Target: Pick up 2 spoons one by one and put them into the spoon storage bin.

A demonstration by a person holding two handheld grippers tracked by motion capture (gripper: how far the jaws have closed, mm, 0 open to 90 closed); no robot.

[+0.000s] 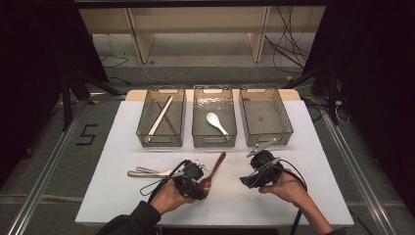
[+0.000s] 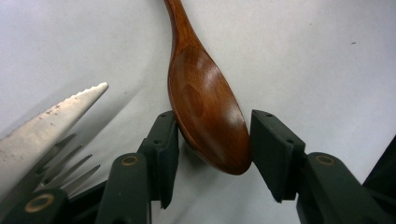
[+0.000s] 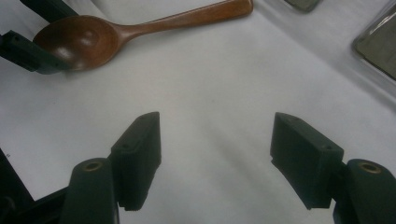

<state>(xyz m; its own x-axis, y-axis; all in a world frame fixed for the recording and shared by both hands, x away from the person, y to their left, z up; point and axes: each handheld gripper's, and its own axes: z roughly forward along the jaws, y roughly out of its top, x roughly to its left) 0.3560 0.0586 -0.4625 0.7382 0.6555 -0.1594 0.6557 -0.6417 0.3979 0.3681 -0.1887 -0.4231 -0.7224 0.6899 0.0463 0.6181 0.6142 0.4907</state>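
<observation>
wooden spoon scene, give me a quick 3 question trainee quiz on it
1. True or false: the jaws of the left gripper stand on either side of the bowl of the wooden spoon.
2. Which bin holds the white spoon? A) left bin B) middle bin C) right bin
3. Fill in: the right gripper has its jaws ____ over bare white table.

Key:
1. True; in the left gripper view both pads sit right at the bowl's edges.
2. B, the middle bin.
3. Open; nothing lies between them.
</observation>
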